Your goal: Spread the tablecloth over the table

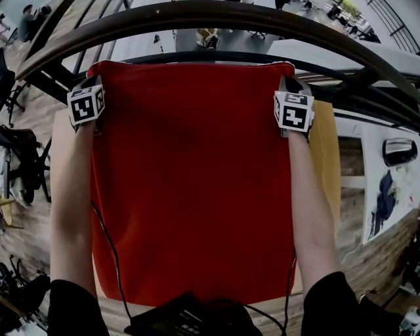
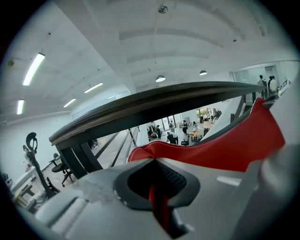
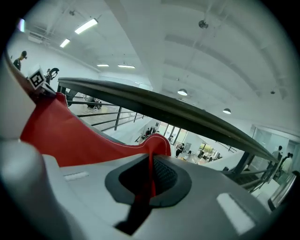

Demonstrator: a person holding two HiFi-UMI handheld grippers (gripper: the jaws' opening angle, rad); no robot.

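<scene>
Two far corners of the cloth (image 1: 190, 184) are pinched in your shut fingers, left gripper (image 1: 90, 82) and right gripper (image 1: 287, 84). It lies over the surface (image 1: 325, 151), reaching its near edge. It looks like light, limp fabric, so corner grips suit; hold it taut.

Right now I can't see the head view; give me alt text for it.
A red cloth stretches over a wooden table, its far corners pinched by the left gripper and right gripper. A dark railing curves beyond.
</scene>
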